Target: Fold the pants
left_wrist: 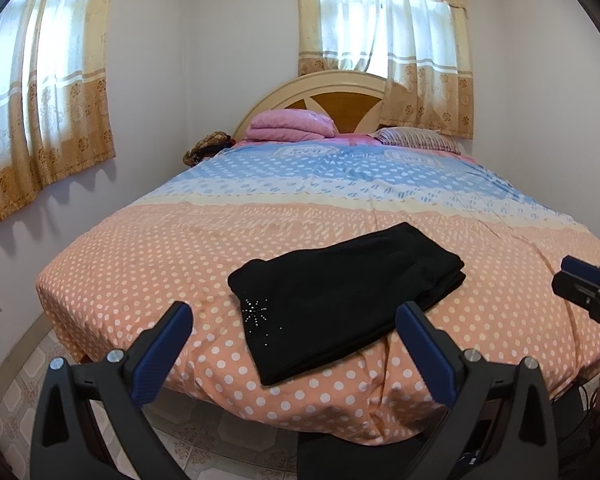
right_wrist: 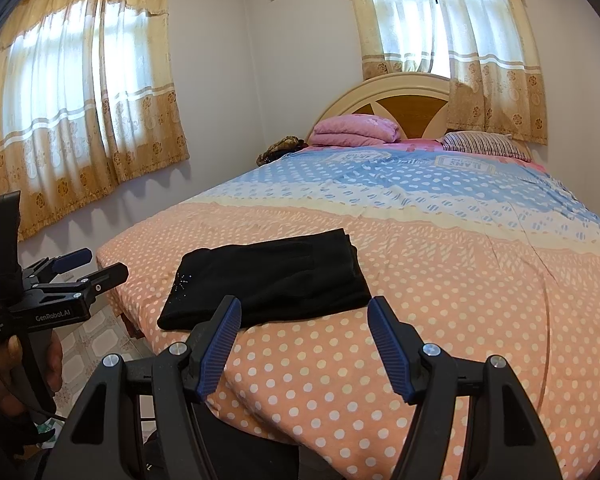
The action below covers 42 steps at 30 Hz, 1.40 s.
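Black pants [left_wrist: 340, 300] lie folded into a compact rectangle on the orange polka-dot bedspread [left_wrist: 148, 264], near the foot of the bed; they also show in the right wrist view [right_wrist: 272, 276]. A small rhinestone star sits on the near left corner. My left gripper [left_wrist: 294, 316] is open and empty, held back from the bed's near edge, in front of the pants. My right gripper [right_wrist: 304, 312] is open and empty, just off the pants' near right edge. Each gripper shows in the other's view: the right one [left_wrist: 580, 276] and the left one [right_wrist: 96, 266].
The bed fills the room ahead, with a pink folded blanket [left_wrist: 292, 124] and a striped pillow [left_wrist: 416, 138] at the headboard. Curtained windows stand on the left wall and behind the headboard. Tiled floor [left_wrist: 16, 392] lies left of the bed.
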Each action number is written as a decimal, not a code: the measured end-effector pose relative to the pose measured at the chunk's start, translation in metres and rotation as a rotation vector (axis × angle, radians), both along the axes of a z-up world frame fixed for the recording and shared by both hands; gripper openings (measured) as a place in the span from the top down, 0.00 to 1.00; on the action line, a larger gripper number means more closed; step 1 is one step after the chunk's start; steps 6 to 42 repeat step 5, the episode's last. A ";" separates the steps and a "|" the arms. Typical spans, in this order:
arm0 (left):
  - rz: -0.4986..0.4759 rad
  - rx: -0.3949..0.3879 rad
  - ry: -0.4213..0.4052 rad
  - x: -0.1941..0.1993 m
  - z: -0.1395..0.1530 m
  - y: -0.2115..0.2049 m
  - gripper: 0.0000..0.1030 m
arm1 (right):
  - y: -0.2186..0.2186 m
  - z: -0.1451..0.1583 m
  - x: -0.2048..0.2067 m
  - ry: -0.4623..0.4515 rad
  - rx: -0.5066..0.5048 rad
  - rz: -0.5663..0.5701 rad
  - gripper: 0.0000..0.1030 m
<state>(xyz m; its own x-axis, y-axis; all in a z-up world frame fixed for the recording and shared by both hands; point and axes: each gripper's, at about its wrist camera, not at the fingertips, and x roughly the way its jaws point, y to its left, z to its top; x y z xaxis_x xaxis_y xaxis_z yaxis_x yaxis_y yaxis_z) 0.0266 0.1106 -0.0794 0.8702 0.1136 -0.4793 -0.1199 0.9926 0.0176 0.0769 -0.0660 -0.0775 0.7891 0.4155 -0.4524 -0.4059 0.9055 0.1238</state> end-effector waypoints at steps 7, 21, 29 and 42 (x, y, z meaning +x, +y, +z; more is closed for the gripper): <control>-0.018 0.020 -0.011 -0.001 0.000 -0.005 0.00 | 0.000 -0.002 0.000 0.000 -0.006 0.003 0.35; -0.018 0.020 -0.011 -0.001 0.000 -0.005 0.00 | 0.000 -0.002 0.000 0.000 -0.006 0.003 0.35; -0.018 0.020 -0.011 -0.001 0.000 -0.005 0.00 | 0.000 -0.002 0.000 0.000 -0.006 0.003 0.35; -0.018 0.020 -0.011 -0.001 0.000 -0.005 0.00 | 0.000 -0.002 0.000 0.000 -0.006 0.003 0.35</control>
